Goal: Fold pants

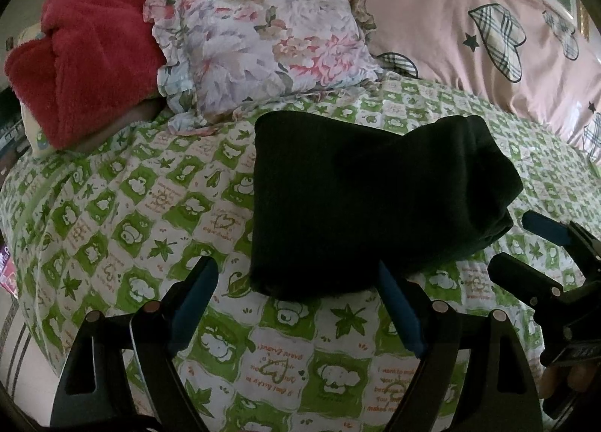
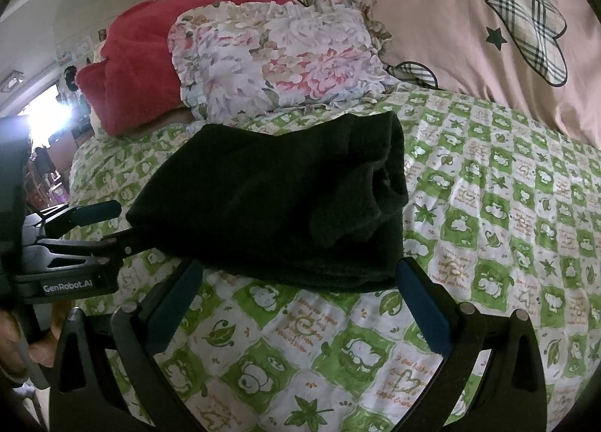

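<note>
A bed takes up nearly the whole scene, covered with a quilted green-and-white sheet (image 1: 124, 214) printed in diamond checks with little white cartoon figures, maple leaves and orange cursive writing; of that I can only make out scraps such as "I want to make". Behind it, a smooth pale pink duvet (image 1: 432, 18) rises in a soft mound, patterned with plaid hearts and small dark stars. To the left of that, a fluffy red blanket (image 1: 90, 52) lies bunched, with a frilled floral pillow (image 1: 263, 45) in pinks and greys leaning against it. The pants (image 1: 360, 199), made of a dark, matte, fleecy cloth, sit on the sheet just in front of the pillow, folded into a thick, roughly rectangular bundle with stacked layers showing at the right end. The left claw (image 1: 296, 304) is spread wide at the bundle's near left corner, its blue-padded fingers (image 1: 195, 300) holding nothing, though one finger rests against the fabric's edge. The right claw (image 2: 300, 296) is likewise released, straddling the near right edge of the pants without pinching them. On the left claw's black body, seen from the right wrist view, a white label reads "GenRobot.AI".
</note>
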Available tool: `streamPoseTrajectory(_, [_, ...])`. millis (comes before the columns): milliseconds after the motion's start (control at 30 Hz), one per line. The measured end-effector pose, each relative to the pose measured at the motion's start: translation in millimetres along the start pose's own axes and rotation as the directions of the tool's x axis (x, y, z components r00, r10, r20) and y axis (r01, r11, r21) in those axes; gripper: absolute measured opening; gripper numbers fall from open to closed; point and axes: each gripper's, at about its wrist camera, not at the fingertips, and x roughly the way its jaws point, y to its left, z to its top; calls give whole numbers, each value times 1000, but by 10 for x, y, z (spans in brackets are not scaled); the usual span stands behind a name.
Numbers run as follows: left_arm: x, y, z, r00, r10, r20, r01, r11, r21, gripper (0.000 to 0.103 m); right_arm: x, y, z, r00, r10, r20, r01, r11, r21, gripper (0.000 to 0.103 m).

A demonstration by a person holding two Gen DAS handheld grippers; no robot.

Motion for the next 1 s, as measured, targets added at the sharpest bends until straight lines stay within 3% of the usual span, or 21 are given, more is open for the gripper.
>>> streamPoseTrajectory(1000, [-80,26,177,999,-8,34,9,999,-38,86,-100,-20,153,999,-8,47,8,1000,3,102])
